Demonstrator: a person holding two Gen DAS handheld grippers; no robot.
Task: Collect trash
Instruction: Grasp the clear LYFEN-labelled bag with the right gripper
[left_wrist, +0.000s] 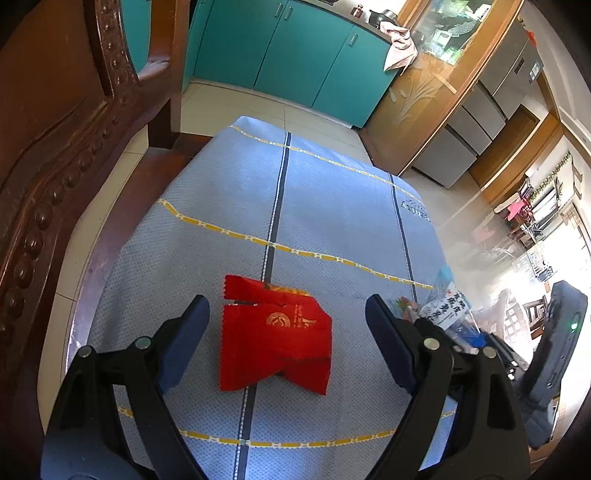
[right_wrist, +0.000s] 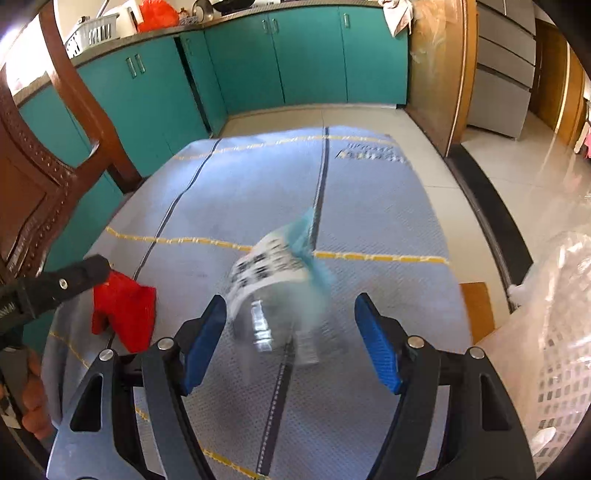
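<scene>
left wrist view has one red wrapper (left_wrist: 275, 332) lying between the spread left gripper (left_wrist: 288, 325) on the blue cloth (left_wrist: 332, 192); right wrist view alone adds one clear printed bag (right_wrist: 275, 291) between the spread right gripper (right_wrist: 291, 332), blurred.

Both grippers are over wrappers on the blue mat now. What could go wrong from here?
1. The red wrapper lies flat between the open left gripper fingers; they may close above it or pinch the blue mat instead.
2. The clear printed bag in front of the open right gripper is blurred, light and crumpled; it may slide away or slip out.
3. The two grippers work close together and might bump.
</scene>
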